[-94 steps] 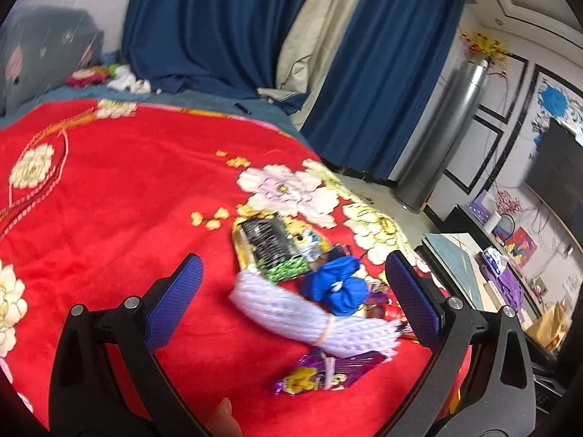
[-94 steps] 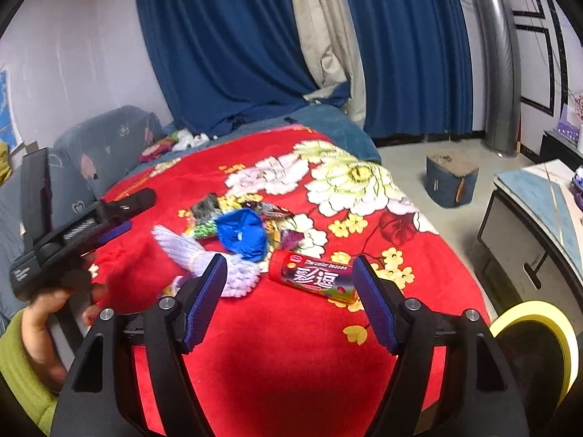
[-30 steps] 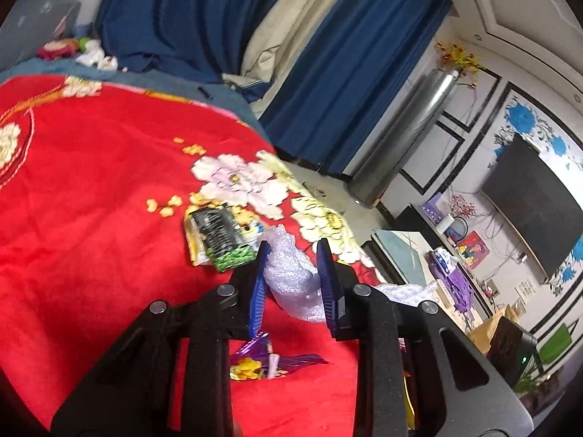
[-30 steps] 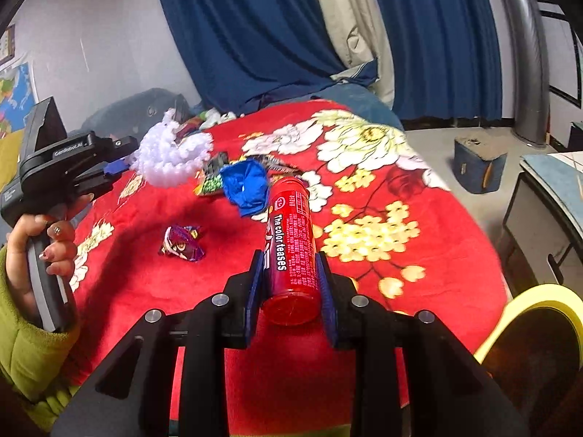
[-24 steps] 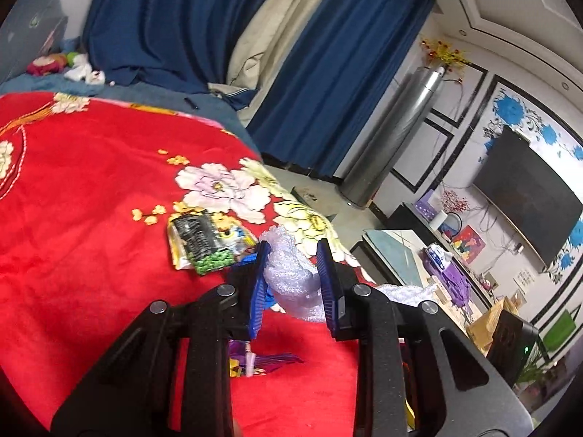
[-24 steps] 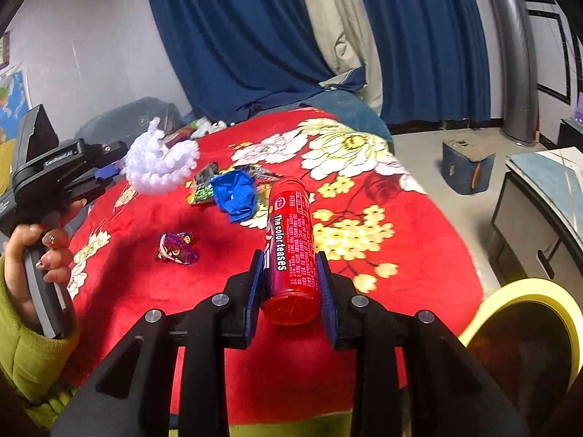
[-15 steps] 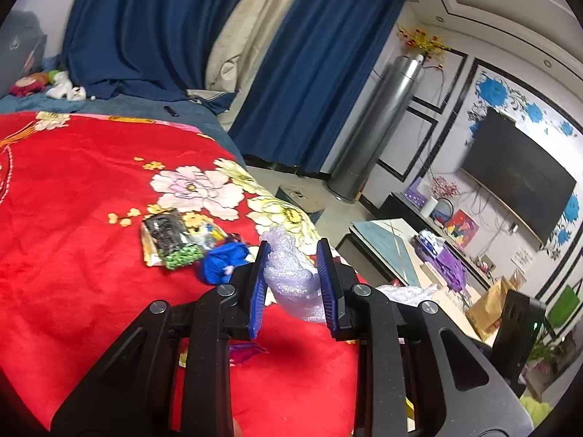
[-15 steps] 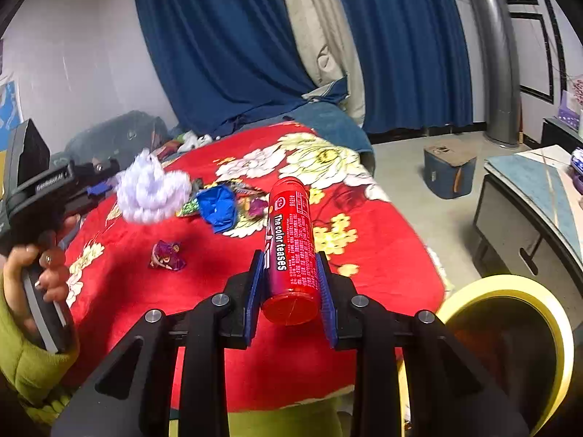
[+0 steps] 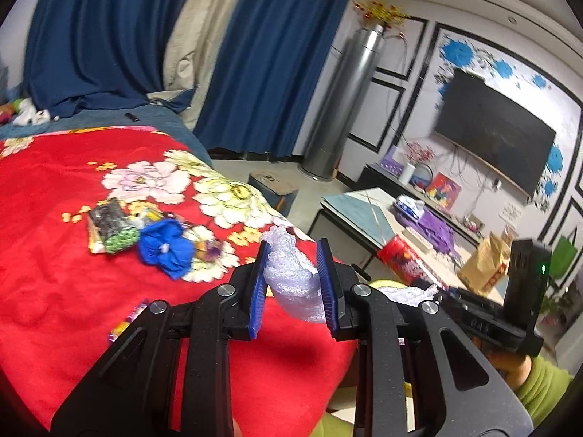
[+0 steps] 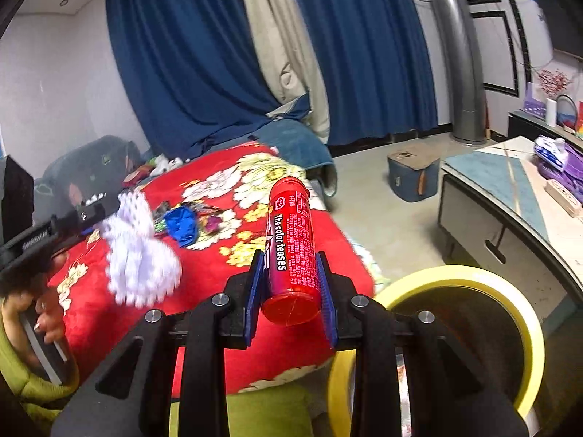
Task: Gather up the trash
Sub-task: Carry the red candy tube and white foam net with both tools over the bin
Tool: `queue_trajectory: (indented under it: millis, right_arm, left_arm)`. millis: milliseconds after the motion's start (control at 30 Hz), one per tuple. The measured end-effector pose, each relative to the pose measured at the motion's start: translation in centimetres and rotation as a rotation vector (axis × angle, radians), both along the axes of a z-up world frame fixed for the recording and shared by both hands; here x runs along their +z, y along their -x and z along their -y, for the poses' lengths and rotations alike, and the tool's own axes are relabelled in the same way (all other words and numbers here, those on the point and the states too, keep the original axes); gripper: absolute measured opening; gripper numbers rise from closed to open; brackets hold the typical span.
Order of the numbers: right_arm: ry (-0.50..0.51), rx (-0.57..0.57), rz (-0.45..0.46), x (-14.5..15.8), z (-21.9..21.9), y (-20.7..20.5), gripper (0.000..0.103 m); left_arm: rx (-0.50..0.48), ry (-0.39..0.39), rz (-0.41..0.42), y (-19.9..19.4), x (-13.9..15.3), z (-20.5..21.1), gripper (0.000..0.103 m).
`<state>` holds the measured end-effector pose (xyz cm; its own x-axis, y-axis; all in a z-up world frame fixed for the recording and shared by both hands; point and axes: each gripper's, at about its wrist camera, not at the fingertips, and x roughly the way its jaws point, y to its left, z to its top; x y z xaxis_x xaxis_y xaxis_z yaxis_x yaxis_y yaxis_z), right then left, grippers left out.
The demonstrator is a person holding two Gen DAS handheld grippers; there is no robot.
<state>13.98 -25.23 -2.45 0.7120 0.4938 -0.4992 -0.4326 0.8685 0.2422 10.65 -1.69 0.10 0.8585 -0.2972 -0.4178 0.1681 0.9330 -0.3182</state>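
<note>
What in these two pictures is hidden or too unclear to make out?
- Bin, right view: the right tool and the picture's edge cover its lower half; its contents are too dark to see.
- Foam net, right view: motion-blurred. In the left view, the left tool hides its sides.
- Purple wrapper, left view: mostly behind the tool.
- Wrappers on the bed: print too small.

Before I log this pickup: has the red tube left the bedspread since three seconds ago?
Yes. The red tube is now lifted off the red bedspread, clamped in the right gripper beside the yellow-rimmed bin.
</note>
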Motion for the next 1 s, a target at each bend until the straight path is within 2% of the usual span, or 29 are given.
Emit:
queue_trajectory:
  millis: [633,1000]
  right_arm:
    - [-0.031,-0.203,-0.023,-1.4,7.8,1.4,0.027]
    - [-0.047,-0.298,-0.054,-2.9,11.5,2.2,0.027]
  left_arm:
    - [-0.147,-0.119,-0.014,-0.6,-2.0,8.0,0.019]
    - [-0.258,-0.222,-0.022,-1.2,-3.7,13.8,0.020]
